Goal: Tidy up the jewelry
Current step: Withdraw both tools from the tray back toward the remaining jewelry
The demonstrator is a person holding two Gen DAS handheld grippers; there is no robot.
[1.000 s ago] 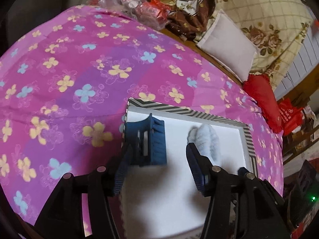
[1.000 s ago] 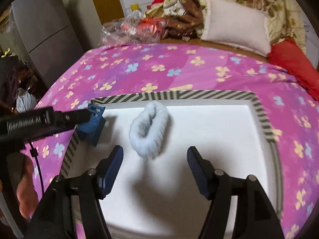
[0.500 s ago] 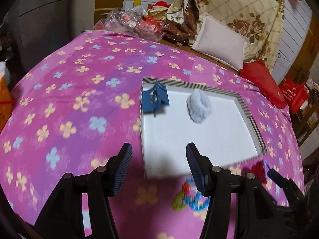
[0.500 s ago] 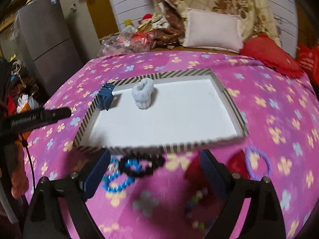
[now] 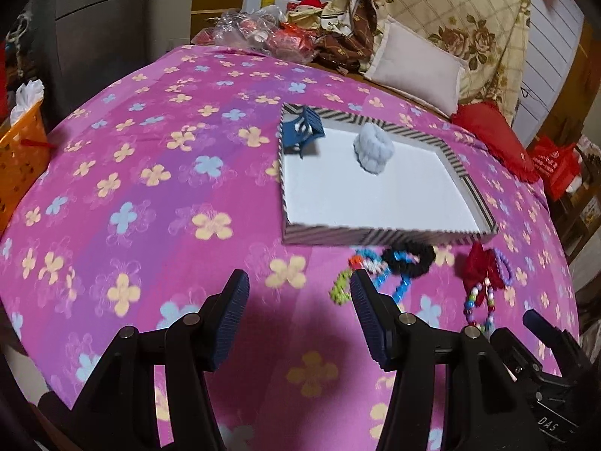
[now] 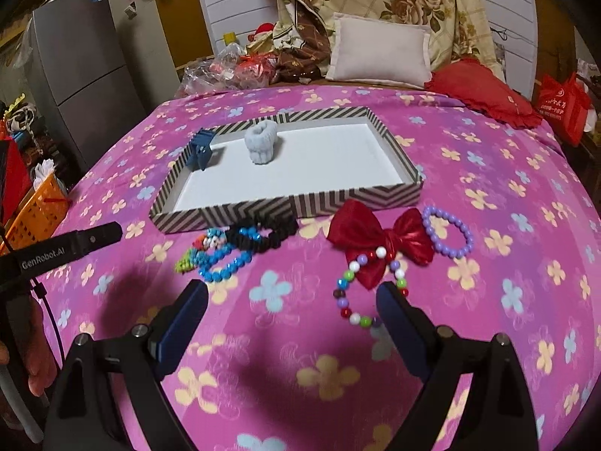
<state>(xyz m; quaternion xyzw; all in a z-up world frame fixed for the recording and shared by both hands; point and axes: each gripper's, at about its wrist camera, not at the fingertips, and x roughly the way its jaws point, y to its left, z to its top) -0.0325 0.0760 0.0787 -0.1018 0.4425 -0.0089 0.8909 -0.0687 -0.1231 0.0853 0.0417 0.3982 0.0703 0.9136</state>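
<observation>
A striped-rimmed tray [image 5: 375, 233] [image 6: 293, 205] lies on the pink flowered bedspread. In it sit a blue hair claw [image 5: 300, 129] [image 6: 201, 148] and a pale blue scrunchie [image 5: 373, 148] [image 6: 261, 143]. In front of the tray lie a black scrunchie [image 6: 270, 235], a blue bead bracelet [image 6: 221, 263], a red bow [image 6: 379, 240] [image 5: 480, 267], a purple bead bracelet [image 6: 449, 235] and a multicoloured bead bracelet [image 6: 360, 289]. My left gripper [image 5: 298, 285] is open and empty, hanging short of the blue beads. My right gripper [image 6: 293, 297] is open wide and empty, its right finger beside the multicoloured bracelet.
An orange basket [image 5: 18, 158] [image 6: 41, 206] stands off the bed's left side by a grey fridge [image 6: 82, 75]. Pillows [image 6: 379, 49], a red cushion [image 6: 484, 92] and plastic bags [image 6: 225, 69] crowd the far end. A hand [image 6: 33, 357] holds the left gripper's handle.
Both grippers have drawn back from over the tray toward the near side of the bed, bringing the loose jewellery into view. The right jaws have spread wider. The claw and scrunchie stay in the tray.
</observation>
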